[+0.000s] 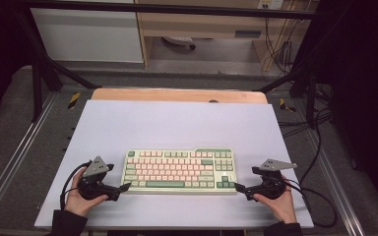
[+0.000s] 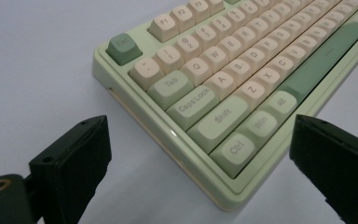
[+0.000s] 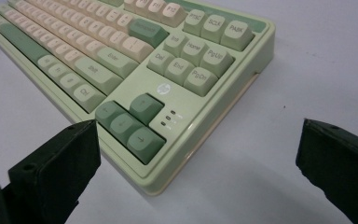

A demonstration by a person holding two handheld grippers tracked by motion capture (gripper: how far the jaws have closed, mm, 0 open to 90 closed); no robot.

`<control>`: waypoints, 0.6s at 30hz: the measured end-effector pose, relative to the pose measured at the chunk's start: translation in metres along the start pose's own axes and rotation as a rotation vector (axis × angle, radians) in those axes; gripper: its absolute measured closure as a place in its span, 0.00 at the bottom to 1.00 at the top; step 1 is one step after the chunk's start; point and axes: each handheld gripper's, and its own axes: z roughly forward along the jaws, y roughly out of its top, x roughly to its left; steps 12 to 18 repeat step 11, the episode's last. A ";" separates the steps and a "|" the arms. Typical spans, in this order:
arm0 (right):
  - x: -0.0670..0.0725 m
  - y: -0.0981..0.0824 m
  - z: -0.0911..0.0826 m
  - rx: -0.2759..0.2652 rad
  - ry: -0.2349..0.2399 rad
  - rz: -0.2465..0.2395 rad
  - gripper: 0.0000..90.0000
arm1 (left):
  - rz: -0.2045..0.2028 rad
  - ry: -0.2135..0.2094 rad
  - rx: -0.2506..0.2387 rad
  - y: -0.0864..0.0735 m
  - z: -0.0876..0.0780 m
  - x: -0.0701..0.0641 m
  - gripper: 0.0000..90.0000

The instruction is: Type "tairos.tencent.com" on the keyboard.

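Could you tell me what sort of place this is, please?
Probably a lab recording station: a black frame surrounds a table covered by a white sheet, loose cables trail nearby, and one keyboard is staged.

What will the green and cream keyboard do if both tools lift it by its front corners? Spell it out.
The green and cream mechanical keyboard probably stays stiff: its thick plastic case looks rigid. It lies flat and wide on the white mat, so tipping or rolling seems unlikely. The glossy case edge may slip between the left tool and the right tool.

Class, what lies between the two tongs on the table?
The keyboard lies between the left tongs and right tongs, one at each near corner, in the high view.
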 end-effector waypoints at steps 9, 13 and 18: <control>0.000 -0.005 0.003 0.023 0.006 -0.009 0.00 | -0.009 0.007 -0.011 -0.005 -0.004 0.003 0.07; 0.000 -0.005 0.002 0.027 0.008 -0.012 0.00 | -0.003 0.002 -0.004 -0.005 -0.003 0.002 0.07; 0.000 -0.005 0.002 0.027 0.008 -0.012 0.00 | -0.003 0.002 -0.004 -0.005 -0.003 0.002 0.07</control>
